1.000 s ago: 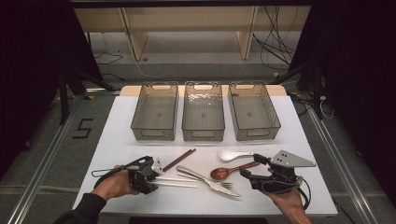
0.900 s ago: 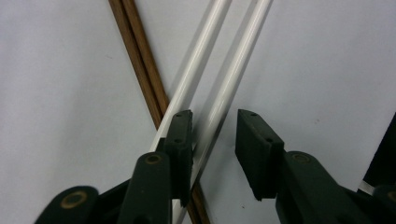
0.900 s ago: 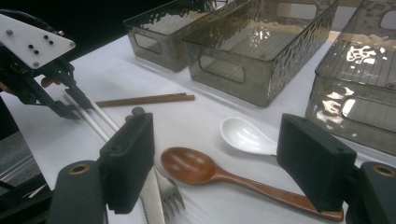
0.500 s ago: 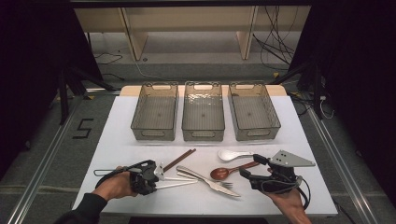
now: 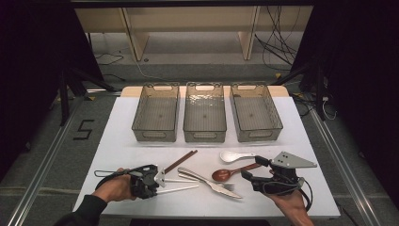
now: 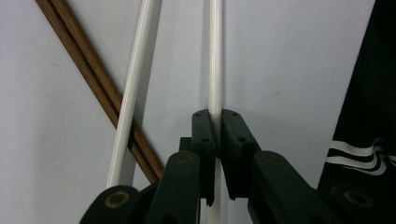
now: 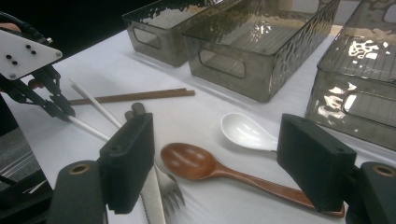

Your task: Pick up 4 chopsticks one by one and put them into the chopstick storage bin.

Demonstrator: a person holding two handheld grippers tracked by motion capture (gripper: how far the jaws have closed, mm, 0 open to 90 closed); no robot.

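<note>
White and glossy, the chopstick (image 6: 215, 56) is a slim round rod with a soft highlight along its length, and it lies on the white table (image 5: 117, 141) near its near-left edge. My left hand-held gripper (image 6: 217, 122) has just been closing, and its two black jaws now clamp this stick near one end, the rest running straight out beyond them. Its twin, the second white chopstick (image 6: 133, 79), lies loose just to the left in the left gripper view, crossing over a pair of brown wooden chopsticks (image 6: 88, 74) that slant away from it. My right hand-held gripper (image 7: 215, 154) stands wide open and holds nothing, low over the near right of the table, with a brown wooden spoon (image 7: 196, 163) between its jaws and a white spoon (image 7: 245, 132) beyond.
</note>
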